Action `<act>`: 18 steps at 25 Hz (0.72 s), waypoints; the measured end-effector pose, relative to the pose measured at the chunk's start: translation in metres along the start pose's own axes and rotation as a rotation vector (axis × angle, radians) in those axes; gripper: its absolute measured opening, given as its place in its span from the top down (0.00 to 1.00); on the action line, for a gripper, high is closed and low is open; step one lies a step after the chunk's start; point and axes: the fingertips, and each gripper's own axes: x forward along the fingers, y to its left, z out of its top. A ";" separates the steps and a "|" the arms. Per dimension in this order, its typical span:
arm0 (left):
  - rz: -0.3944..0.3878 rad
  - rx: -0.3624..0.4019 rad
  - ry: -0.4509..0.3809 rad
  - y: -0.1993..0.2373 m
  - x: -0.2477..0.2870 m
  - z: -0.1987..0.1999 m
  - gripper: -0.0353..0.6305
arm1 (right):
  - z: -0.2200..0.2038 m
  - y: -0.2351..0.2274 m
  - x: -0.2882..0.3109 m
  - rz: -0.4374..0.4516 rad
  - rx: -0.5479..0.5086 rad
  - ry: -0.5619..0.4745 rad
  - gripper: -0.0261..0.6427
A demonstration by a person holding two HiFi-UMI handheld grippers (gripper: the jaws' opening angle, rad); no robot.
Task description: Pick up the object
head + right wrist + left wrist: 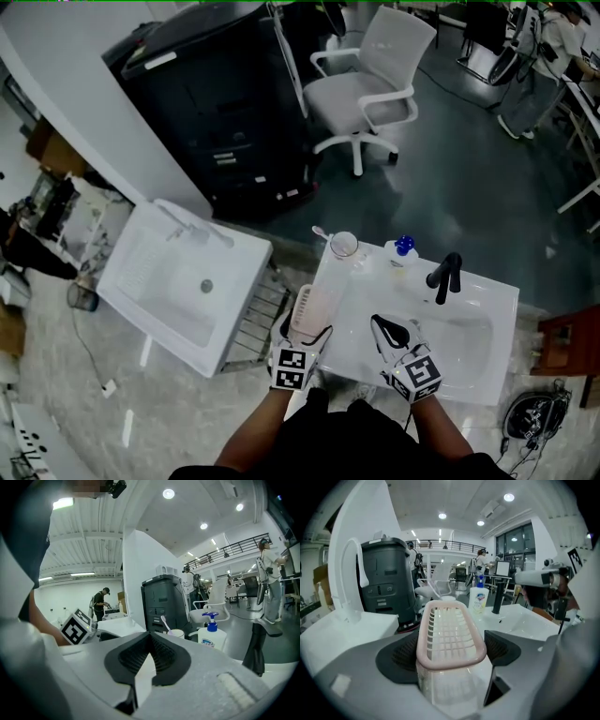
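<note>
Our left gripper (pixel 450 651) clamps its ribbed black pads on the long sides of a pink plastic basket (pixel 449 630), rounded and grid-floored, at the left edge of the glossy white washbasin (pixel 469 323). Our right gripper (pixel 150 641) is pinched together, holding nothing. Along the far rim stand a cup (pixel 344 245) holding a toothbrush (pixel 321 232), a pump bottle (pixel 403 249) and a black tap (pixel 446 274).

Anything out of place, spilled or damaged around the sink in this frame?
Nothing stands out. The pink basket sits squarely between the jaws of the left gripper; cup, soap bottle and faucet stand upright on the sink.
</note>
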 end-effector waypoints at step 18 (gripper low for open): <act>-0.004 -0.001 -0.452 0.001 -0.067 0.161 0.26 | 0.063 -0.040 -0.028 -0.237 -0.090 -0.181 0.96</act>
